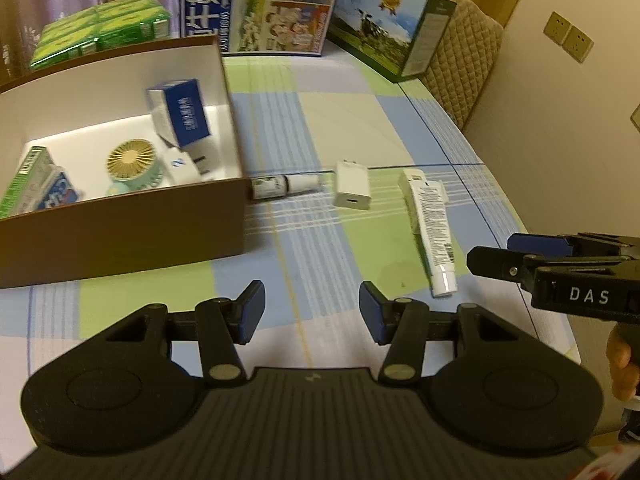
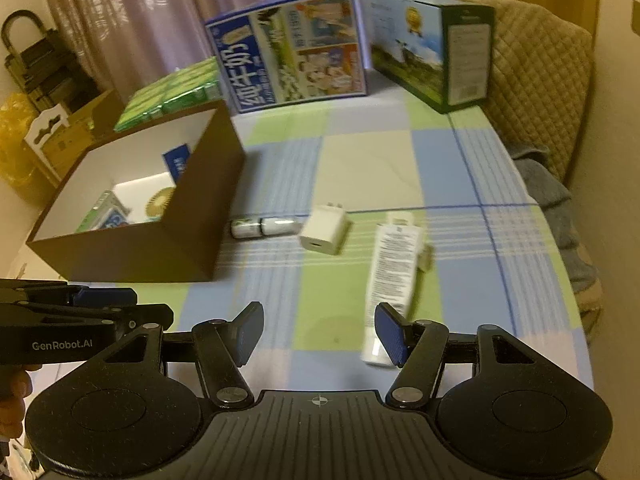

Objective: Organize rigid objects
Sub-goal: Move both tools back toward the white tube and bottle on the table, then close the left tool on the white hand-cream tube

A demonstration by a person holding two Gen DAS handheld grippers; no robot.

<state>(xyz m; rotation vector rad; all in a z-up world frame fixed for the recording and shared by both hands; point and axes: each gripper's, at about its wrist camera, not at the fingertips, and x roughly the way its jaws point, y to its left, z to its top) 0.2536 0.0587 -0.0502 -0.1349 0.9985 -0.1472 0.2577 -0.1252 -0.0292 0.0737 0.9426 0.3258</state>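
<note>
A brown cardboard box [image 1: 120,236] [image 2: 160,252] with a white inside stands at the left of the checked tablecloth. It holds a blue carton [image 1: 184,114], a small round fan [image 1: 130,162] and a green carton [image 1: 24,180]. Right of the box, a small bottle [image 1: 286,186] [image 2: 266,227], a white charger [image 1: 352,190] [image 2: 325,230] and a white tube [image 1: 430,228] [image 2: 394,272] lie in a row. My left gripper [image 1: 312,310] [image 2: 148,306] hovers open and empty in front of them. My right gripper [image 2: 320,334] [image 1: 504,252] is open and empty, its right finger over the tube's cap end.
Two large printed milk cartons [image 1: 276,4] [image 1: 392,20] stand at the back of the table, with green packs [image 1: 100,28] behind the box. A quilted chair back [image 1: 460,56] lies beyond the right edge. Wall sockets [image 1: 568,36] sit on the right wall.
</note>
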